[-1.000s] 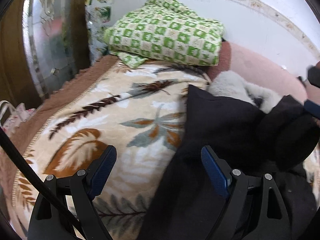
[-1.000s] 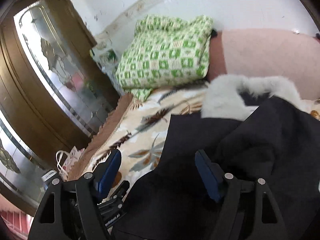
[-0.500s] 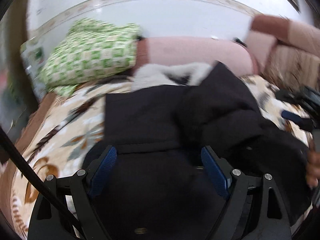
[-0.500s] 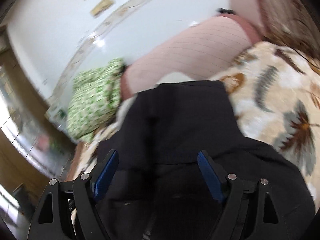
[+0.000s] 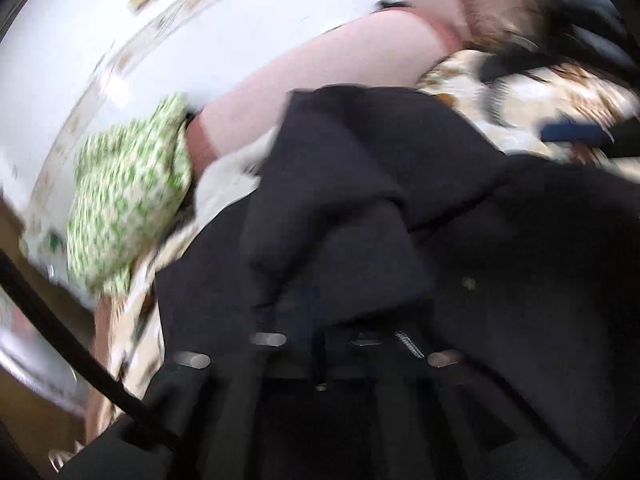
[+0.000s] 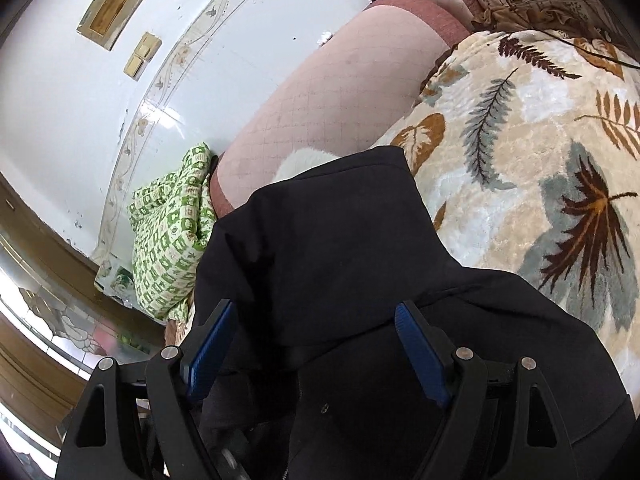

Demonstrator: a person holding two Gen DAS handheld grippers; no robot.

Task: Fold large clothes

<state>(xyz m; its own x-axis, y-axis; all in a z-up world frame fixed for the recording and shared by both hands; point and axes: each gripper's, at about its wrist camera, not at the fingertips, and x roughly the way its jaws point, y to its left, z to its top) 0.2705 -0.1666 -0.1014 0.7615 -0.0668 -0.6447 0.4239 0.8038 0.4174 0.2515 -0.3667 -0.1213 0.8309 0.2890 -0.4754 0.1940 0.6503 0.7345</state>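
We judge the black coat (image 6: 328, 240) heavy, thick and limp: it should sag between grips, so we would take it at a hem or a doubled edge rather than mid-panel. It covers the leaf-patterned blanket (image 6: 520, 152) from centre to 6 o'clock in both views, matte black, creased in broad folds, with a pale fur trim (image 6: 304, 160) at 12 o'clock of its mass. A pink bolster (image 6: 344, 96) lies beyond it, a green checked quilt (image 6: 172, 236) at 9 o'clock. The right gripper (image 6: 316, 344) stands with blue fingers (image 6: 418, 348) wide apart over the cloth, holding nothing. The left gripper (image 5: 316, 316) is blurred; its fingers appear drawn together with cloth over them, but we cannot tell for certain.
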